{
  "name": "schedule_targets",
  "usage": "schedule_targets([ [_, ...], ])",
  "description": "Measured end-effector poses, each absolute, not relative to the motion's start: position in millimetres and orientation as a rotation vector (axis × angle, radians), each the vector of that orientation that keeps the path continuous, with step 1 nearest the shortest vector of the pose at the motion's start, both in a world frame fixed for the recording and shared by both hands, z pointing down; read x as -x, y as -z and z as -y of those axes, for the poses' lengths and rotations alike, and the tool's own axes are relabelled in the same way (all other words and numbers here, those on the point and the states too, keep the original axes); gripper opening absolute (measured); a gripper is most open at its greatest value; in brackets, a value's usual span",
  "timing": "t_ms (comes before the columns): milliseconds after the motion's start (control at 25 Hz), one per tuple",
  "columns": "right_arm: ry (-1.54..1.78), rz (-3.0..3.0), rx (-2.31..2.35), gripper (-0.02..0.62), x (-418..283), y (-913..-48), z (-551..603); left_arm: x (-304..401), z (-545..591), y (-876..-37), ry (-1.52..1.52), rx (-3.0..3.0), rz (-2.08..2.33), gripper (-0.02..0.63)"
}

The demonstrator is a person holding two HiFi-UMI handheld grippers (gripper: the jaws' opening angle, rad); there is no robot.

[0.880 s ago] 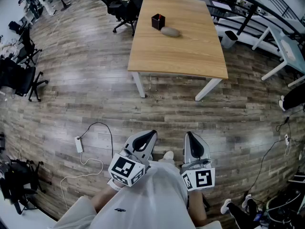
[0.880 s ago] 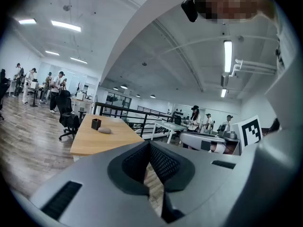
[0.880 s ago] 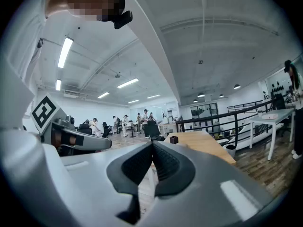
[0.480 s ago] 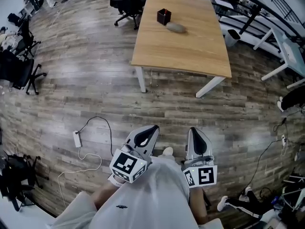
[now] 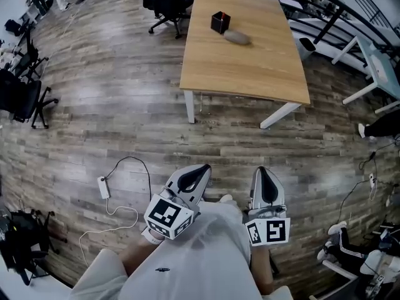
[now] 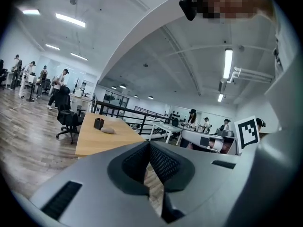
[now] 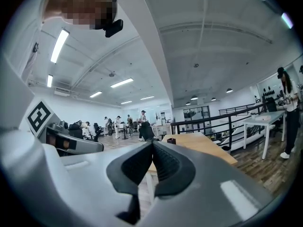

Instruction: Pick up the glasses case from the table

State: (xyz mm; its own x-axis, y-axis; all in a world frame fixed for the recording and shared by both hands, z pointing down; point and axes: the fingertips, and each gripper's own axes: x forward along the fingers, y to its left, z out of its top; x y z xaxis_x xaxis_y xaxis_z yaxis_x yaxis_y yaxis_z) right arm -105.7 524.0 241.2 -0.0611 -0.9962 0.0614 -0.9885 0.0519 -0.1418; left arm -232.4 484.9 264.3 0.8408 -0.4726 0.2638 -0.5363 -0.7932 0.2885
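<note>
far across the floor (image 5: 112, 105), on the table (image 5: 250, 67), lies the grey case (image 5: 237, 37), touching or just beside a black box (image 5: 220, 22) on the far half of the top. i stand well apart from it. my left claw (image 5: 199, 169) and right claw (image 5: 262, 171) sit low by my body, side by side, tips toward the table. left claw: jaws closed together, nothing between. right claw: same, jaws meeting, nothing held. left gripper view shows case and box small on the table, off left of the jaws. white power strip (image 5: 103, 187) with cable (image 5: 134, 167) lies on the floor to my left. chairs (image 5: 164, 5) stand by the table's far left corner.
</note>
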Motion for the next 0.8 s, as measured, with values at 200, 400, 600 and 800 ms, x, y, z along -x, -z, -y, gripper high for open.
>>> schedule_targets([
  [200, 0.259, -2.206, 2.146, -0.003, 118, -252, -504, 253, -457, -273, -0.267, -2.653, 0.759, 0.007],
  [400, 0.267, -2.196, 2.141, -0.003, 119, -253, -484, 255, -440, -274, -0.285, -2.654, 0.747, 0.008],
  [600, 0.29, -2.203, 2.128, -0.003, 122, -262, -453, 259, -411, -282, -0.303, -2.639, 0.763, 0.008],
  [800, 0.312, -2.211, 2.111, -0.003, 111, -263, -411, 250, -368, -273, -0.212, -2.569, 0.772, 0.008],
])
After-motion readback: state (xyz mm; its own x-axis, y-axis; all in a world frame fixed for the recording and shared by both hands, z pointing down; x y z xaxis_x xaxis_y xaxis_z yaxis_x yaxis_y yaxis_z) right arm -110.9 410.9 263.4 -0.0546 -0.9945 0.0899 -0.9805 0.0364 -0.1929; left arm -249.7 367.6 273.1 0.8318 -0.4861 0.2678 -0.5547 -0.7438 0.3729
